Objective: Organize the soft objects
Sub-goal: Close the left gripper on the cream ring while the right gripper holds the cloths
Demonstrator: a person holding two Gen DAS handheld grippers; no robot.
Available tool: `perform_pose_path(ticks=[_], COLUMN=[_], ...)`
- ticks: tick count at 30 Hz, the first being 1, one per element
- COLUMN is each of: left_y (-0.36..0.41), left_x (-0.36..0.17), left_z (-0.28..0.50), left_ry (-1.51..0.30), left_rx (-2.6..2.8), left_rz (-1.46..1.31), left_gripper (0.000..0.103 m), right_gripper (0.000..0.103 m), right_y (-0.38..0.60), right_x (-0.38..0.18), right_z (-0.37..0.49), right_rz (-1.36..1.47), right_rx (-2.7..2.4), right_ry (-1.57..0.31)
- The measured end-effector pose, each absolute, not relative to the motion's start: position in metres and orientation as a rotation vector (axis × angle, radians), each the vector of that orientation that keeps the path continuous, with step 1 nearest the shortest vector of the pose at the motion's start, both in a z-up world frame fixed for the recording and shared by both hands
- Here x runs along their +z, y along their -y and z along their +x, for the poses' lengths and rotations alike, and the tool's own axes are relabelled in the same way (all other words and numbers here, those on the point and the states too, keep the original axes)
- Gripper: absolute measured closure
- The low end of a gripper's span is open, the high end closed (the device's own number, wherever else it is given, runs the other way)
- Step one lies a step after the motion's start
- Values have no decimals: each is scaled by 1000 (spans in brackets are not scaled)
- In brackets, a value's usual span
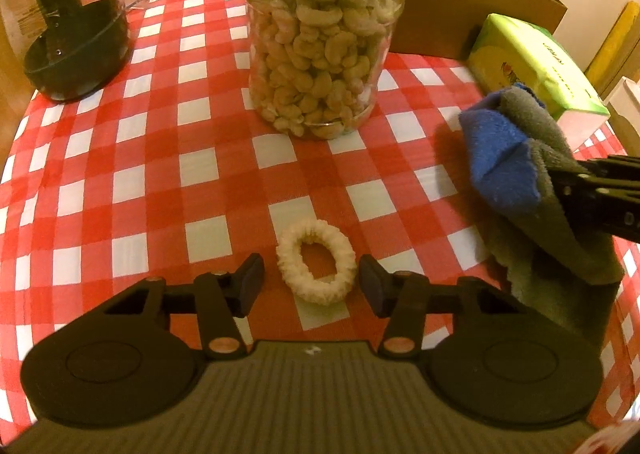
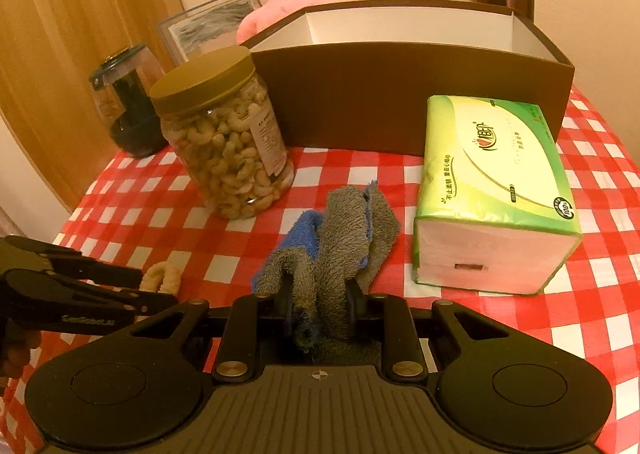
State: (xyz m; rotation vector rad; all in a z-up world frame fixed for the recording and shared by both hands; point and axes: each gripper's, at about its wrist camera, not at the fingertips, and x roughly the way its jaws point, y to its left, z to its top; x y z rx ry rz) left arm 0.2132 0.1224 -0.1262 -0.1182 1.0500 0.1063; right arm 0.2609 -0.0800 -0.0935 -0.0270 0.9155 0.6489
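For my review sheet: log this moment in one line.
left gripper: open, straddling cream scrunchie | right gripper: shut on grey-blue towel | brown box: open, behind

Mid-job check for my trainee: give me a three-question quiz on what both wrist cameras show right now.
1. True or false: the right gripper is shut on the grey-blue cloth.
2. What lies between the fingers of the left gripper? A) tissue pack B) cream scrunchie C) cashew jar
3. Fill in: behind the cashew jar and the tissue pack stands an open brown ____.

Key: 1 true; 2 B, the cream scrunchie, not yet pinched; 3 box.
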Motion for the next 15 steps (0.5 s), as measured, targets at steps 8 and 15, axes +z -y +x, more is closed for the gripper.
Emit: perform_pose_path(ticks=[8, 15], left_y=[-122, -120], left_x=[-127, -123], left_z=[218, 212], left_ry=[-1033, -1019], left_rx=[94, 83], left_rz=[-102, -98], left_gripper=[74, 84], right_gripper=[79, 79], right_y=[81, 83], right_x=[-92, -89], right_z=[260, 259], right_rz=[-18, -1], right_rx=[653, 669], right_ry=[-923, -926])
